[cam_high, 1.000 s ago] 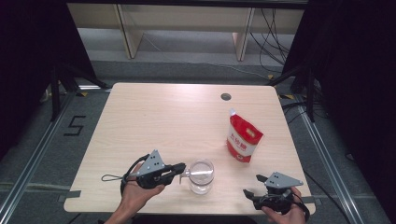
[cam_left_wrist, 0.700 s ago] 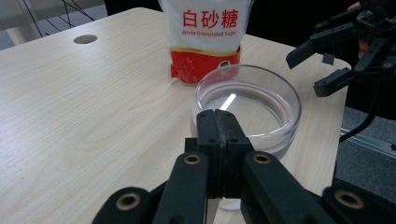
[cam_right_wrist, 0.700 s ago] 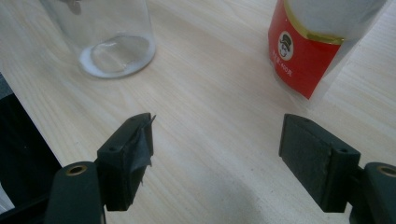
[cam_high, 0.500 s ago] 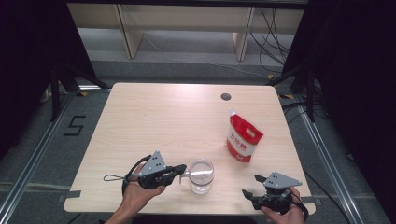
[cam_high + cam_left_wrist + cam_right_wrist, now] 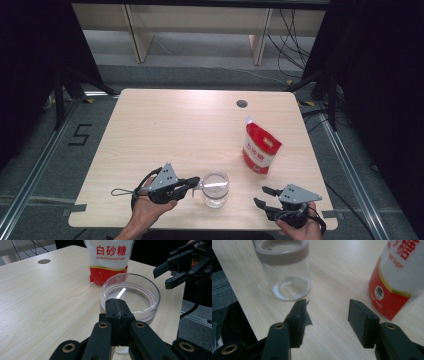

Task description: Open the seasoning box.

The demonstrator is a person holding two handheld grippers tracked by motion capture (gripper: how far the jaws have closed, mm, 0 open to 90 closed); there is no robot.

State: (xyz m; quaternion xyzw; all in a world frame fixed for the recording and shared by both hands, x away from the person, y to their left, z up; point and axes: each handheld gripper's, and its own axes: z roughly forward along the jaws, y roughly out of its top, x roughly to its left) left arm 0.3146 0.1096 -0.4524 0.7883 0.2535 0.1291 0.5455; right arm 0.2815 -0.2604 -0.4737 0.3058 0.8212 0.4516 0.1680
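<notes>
Left gripper [image 5: 192,183] clenched beside glass jar [image 5: 215,188]; right gripper [image 5: 263,196] released; sugar pouch [image 5: 260,149] untouched, pouring evidently pending.

Two hand-held grippers, at the lower edge of the high view, share one build: black bodies topped by grey three-cornered plates. The left gripper [image 5: 194,183], lower left of centre, trails a thin black cable looping across the tabletop. The right gripper [image 5: 264,196], lower right, carries black cable coiled by the hand. In the gripper views, brass-coloured rivets dot the black linkage arms behind flat, rectangular jaws.
</notes>
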